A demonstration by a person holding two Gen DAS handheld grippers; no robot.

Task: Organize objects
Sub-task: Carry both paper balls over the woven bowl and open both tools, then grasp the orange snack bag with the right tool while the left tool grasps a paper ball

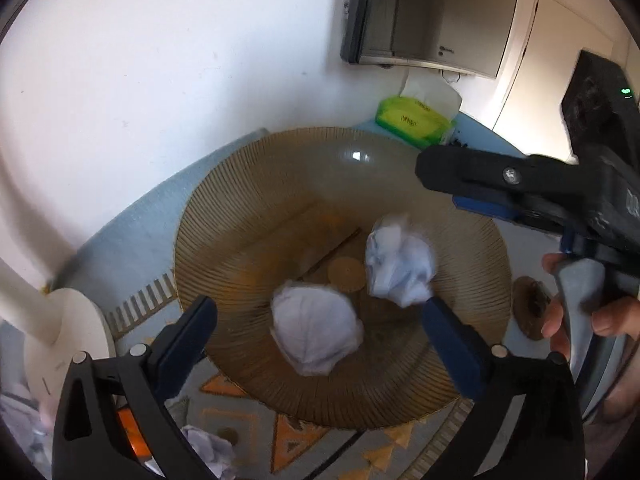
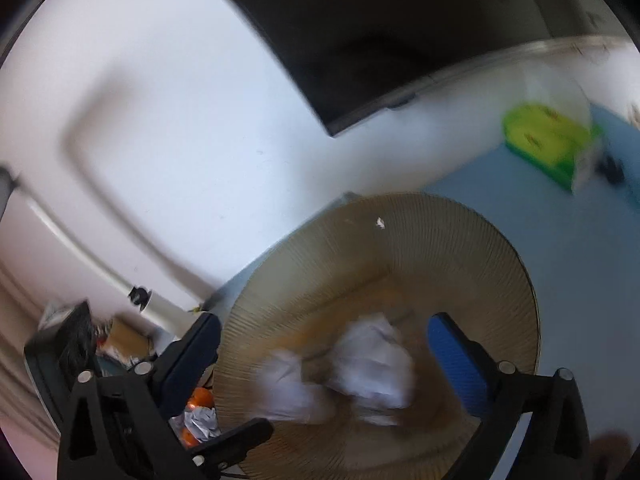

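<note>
Both my grippers hang spread wide over the amber bowl, gripping nothing. My left gripper frames one paper wad between its fingers without touching it; a second wad lies just beside it, near the right gripper. In the right wrist view the right gripper frames both wads, blurred. A third wad sits on the mat outside the bowl. I judge that one comes next: I should lift clear of the rim, come down straight over it, and pinch it at its middle so it doesn't slip.
</note>
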